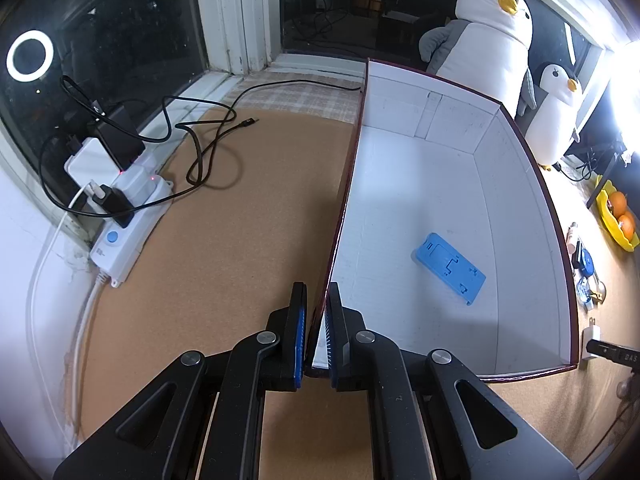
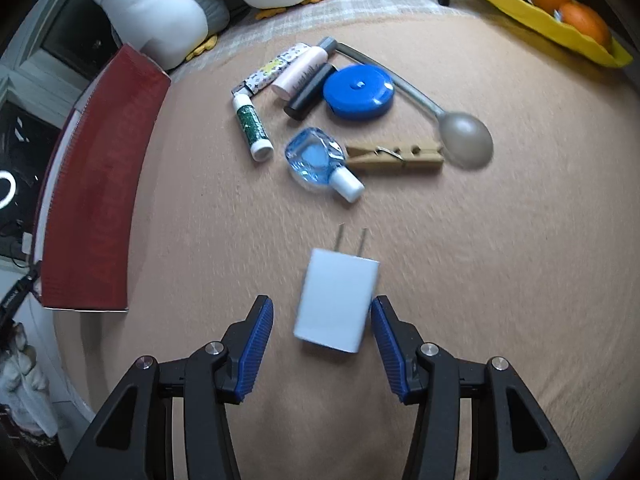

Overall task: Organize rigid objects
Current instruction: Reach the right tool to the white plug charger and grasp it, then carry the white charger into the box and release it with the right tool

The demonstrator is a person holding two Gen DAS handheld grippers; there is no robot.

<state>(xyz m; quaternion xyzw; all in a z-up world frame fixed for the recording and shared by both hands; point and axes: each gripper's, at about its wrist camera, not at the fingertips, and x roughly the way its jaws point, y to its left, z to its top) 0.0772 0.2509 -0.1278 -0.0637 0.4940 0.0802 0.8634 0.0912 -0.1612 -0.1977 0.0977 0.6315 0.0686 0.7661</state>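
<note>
My left gripper (image 1: 317, 320) is shut on the near left wall of a white-lined, dark red box (image 1: 404, 184). Inside the box lies a blue plastic phone stand (image 1: 448, 267). In the right wrist view, my right gripper (image 2: 322, 322) is open and straddles a white plug-in charger (image 2: 337, 301) lying on the cork mat; the left pad stands clear of it and the right pad is close beside it. Its two prongs point away from me. The box's red outer wall (image 2: 96, 196) stands to the left.
Beyond the charger lies a cluster: a blue sanitizer bottle (image 2: 320, 160), wooden clothespin (image 2: 396, 156), grey spoon (image 2: 464, 136), blue tape measure (image 2: 358, 92), lip balm tube (image 2: 252, 128), pink tube and black stick. A yellow fruit dish (image 2: 552, 12), penguin plushes (image 1: 492, 32) and a power strip (image 1: 120, 216) border the mat.
</note>
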